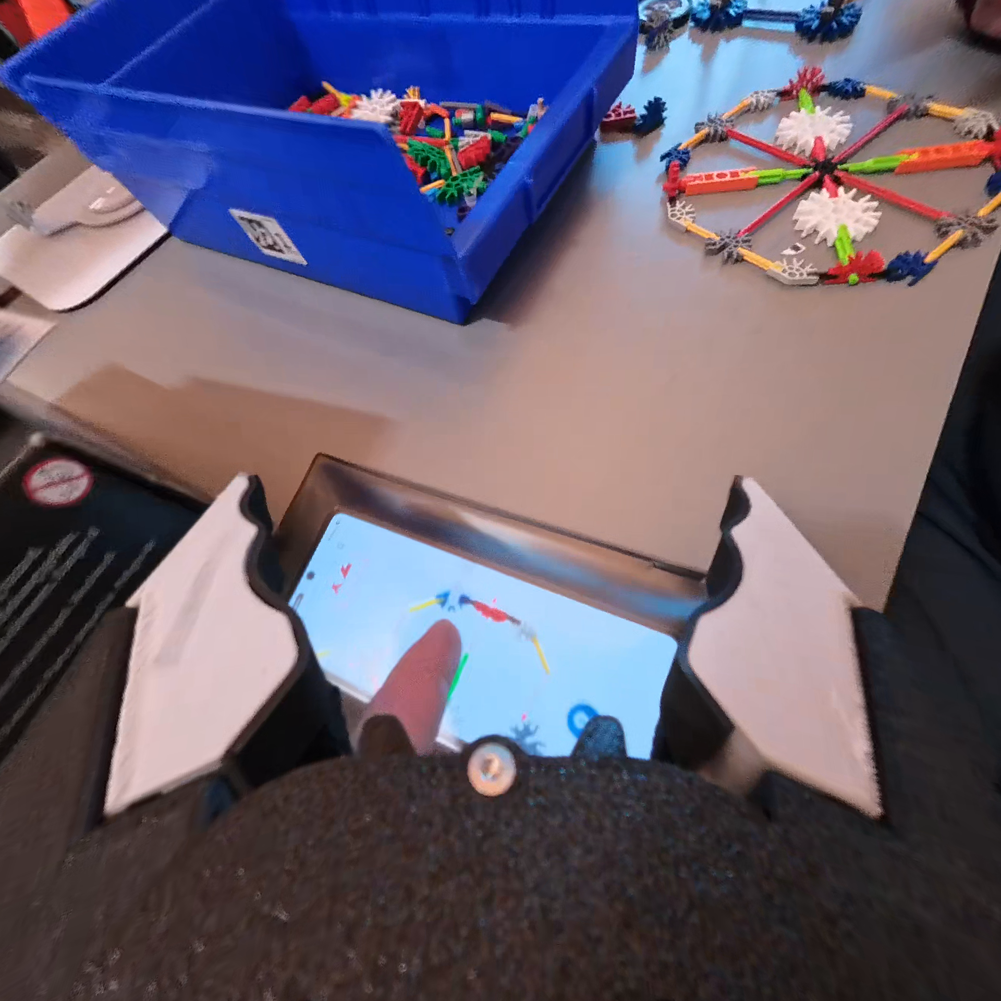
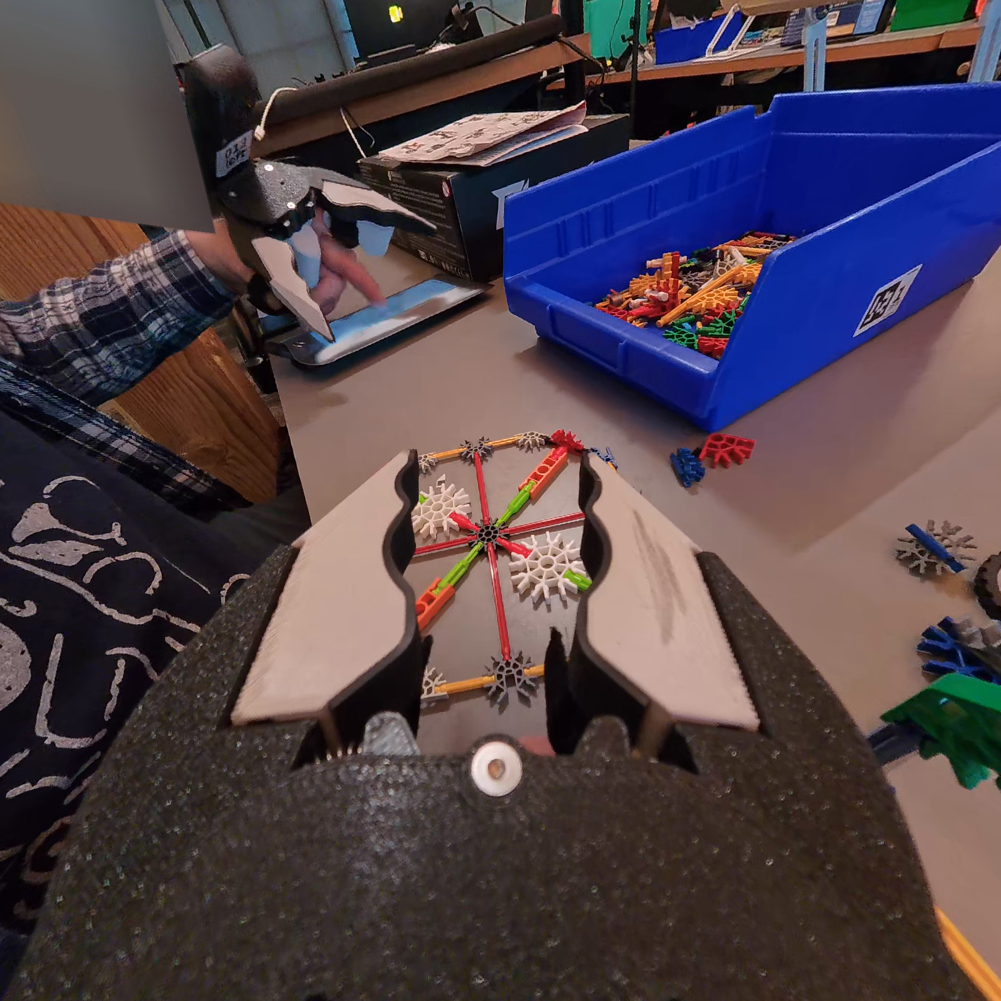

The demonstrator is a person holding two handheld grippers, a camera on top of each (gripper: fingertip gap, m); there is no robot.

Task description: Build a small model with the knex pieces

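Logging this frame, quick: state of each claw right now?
Left claw: open, holding nothing, over the tablet that a finger touches.
Right claw: open, holding nothing, above the wheel model.

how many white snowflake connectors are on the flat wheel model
2. One white snowflake connector sits on the side of the black hub toward the tablet; the other sits opposite, below the right tongs. Those tongs' fingers cover the wheel's sides, so more could be hidden.

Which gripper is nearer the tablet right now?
Left. The left gripper hangs open directly over the tablet, a finger touching its screen. The right gripper is off over the wheel model, open.
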